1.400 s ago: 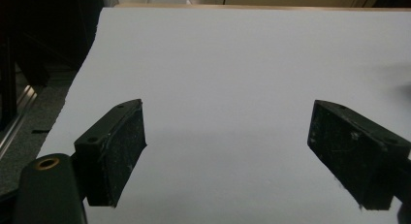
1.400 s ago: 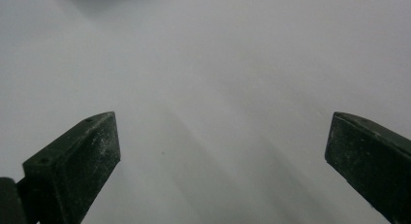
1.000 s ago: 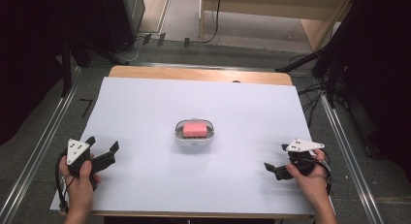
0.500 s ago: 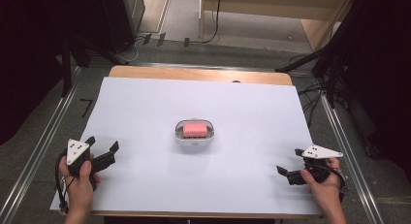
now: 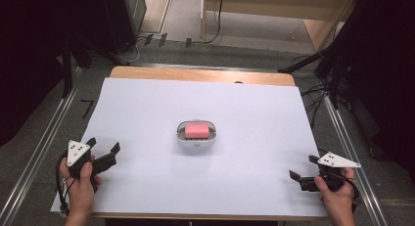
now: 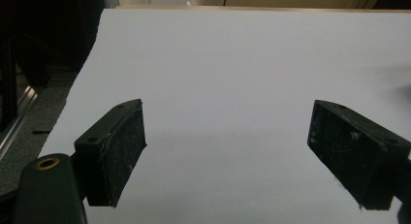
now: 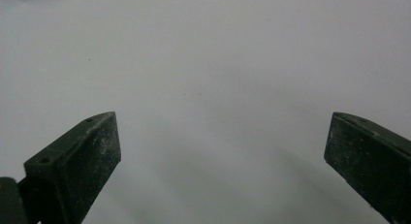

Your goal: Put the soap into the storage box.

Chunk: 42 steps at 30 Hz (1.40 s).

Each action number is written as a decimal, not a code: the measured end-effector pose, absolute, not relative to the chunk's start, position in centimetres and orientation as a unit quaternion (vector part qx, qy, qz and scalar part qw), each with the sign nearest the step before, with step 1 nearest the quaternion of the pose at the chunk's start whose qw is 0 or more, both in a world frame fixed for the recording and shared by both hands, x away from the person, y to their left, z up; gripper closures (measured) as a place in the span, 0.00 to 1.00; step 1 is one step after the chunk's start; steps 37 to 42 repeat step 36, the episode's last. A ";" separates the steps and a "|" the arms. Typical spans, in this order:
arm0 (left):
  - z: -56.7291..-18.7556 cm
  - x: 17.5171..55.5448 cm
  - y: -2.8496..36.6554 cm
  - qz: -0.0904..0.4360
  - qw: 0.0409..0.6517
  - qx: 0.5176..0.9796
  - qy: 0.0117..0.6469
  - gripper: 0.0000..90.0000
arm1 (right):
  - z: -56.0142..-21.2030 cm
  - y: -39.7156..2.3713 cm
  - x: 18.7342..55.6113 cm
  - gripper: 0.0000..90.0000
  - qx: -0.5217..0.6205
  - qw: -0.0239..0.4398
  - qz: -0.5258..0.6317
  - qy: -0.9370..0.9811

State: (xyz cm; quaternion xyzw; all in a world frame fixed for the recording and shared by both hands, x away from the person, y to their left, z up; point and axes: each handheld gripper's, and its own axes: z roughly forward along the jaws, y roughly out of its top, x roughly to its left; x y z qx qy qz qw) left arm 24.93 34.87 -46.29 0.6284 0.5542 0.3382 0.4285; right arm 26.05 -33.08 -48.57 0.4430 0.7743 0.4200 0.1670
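White sheeting covers the table (image 5: 147,118), whose wooden far edge shows beyond it. The left gripper (image 5: 103,148) sits at the near-left corner, held in the person's left hand (image 5: 80,184), forearm entering from the near edge; its jaws stand wide apart, released, with nothing between them, and point toward the middle of the table. In the left gripper view the two black pads (image 6: 118,151) frame bare white surface, and the sheet's left edge runs just outside the left-hand jaw, with dark floor and a metal rail beyond it. The right gripper (image 5: 304,168) lies at the near-right corner in the right hand (image 5: 335,196), close to the sheet's right edge; its jaws are likewise spread and empty, aimed leftward across the table. In the right gripper view the pads (image 7: 80,161) bracket plain white surface. A pink block (image 5: 196,130) rests inside a small white oval dish (image 5: 196,140) at the table's centre, ahead of both grippers, between them, and well apart from each. Open white surface lies unobstructed between each gripper and the dish.
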 end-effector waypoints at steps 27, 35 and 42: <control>-46.3 25.3 34.8 0.332 0.415 0.636 0.560 0.16 | -48.9 -33.6 25.1 0.12 0.475 0.212 0.441 0.731; -46.3 25.4 34.8 0.325 0.412 0.639 0.562 0.16 | -48.9 -33.4 25.1 0.12 0.474 0.216 0.433 0.736; -46.3 25.5 34.8 0.325 0.412 0.640 0.562 0.16 | -48.9 -33.5 25.1 0.12 0.472 0.215 0.435 0.736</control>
